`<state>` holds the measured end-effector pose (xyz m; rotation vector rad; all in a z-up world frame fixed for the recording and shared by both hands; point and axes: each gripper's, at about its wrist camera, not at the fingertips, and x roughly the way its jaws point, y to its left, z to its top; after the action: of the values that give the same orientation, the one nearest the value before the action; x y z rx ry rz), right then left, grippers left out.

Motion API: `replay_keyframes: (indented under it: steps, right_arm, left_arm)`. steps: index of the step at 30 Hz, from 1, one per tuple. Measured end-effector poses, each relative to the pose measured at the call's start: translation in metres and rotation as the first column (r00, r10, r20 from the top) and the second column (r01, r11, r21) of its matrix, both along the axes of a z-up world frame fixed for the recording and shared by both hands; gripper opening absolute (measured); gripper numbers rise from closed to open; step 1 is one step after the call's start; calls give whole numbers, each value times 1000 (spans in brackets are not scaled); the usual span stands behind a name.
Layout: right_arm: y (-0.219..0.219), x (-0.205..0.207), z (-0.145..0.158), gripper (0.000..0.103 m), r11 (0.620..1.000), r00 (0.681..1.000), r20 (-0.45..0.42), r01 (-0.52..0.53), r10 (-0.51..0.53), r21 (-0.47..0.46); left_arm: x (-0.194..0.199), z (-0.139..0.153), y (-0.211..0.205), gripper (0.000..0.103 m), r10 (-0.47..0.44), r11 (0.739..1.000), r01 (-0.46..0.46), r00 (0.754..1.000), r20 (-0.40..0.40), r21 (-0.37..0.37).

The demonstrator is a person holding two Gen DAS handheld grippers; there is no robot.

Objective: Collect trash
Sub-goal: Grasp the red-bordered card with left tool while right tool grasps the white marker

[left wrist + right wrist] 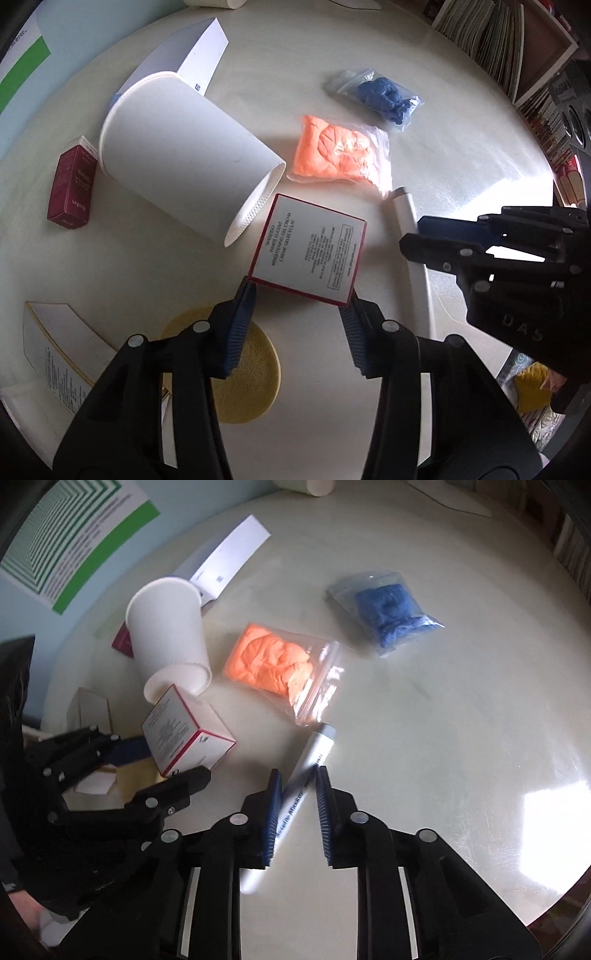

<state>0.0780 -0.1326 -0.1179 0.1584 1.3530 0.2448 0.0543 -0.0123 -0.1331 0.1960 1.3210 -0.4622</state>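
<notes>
Nearest, in the left wrist view: left tool [299,295] clenched on a white box with red edges [308,251], blue pads pressing its two lower corners, box seemingly tilted up from the tabletop [461,166]. Under the tool, a round yellow sponge [243,373]; to the left of it, a flat white carton [55,347].

In the right wrist view: right tool [297,775] closed around a white marker pen [310,757]. Left pad [273,797] against the barrel; contact of the other pad not quite clear, so a firm grip only probable. Pen lying slanted, grey cap toward the orange bag.

Further out: a white paper cup [184,155] lying on its side, just beside the box; a dark red small box [72,184] to its left. Then an orange bag [340,151] of crumpled material, near the pen cap, and beyond it a blue bag [380,96], a little apart. Farthest, a long white and grey box [192,48] by the table edge.

Step in hand, judged: grasping two pieces of trash at once, one per tool. Next move: lift both straight up, keep the pinch on the box corners steady because such a hold can slip, then carry to a bin. No bin visible here, so its place unknown.
</notes>
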Motion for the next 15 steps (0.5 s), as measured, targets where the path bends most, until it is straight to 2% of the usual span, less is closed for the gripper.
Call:
replay_keyframes:
  steps: [2,4,9,11,12,14,15]
  right_arm:
    - [-4,-3,1,15,1000,1000,0,-1,1,5]
    - [-9,-6,1,15,1000,1000,-8,9,-9,7]
    - [-19,-20,3,16,999,999,-1,32,-32,24]
    - [-17,-23,3,16,999,1000,8,27,-27,17]
    - [-17,-23,2,14,1000,1000,12,24,-24,9]
    - [-16,-26,3,14,1000,1000,20,19,-19,-2]
    - [-18,-28,3,14,1000,999,21,24,-24,0]
  left_arm:
    - [0,1,0,48,-9,1000,9,1000,13,9]
    - [2,0,1,64,-16,1000,15,1000,27,22]
    - [12,-1,0,65,-9,1000,8,999,32,18]
    - [20,-2,-2,64,-7,1000,7,1000,30,5]
    - [22,-1,-3,61,-7,1000,7,999,37,3]
    - [23,0,-5,46,-28,999,27,998,54,17]
    - [24,1,-6,45,-36,999,35,998,54,20]
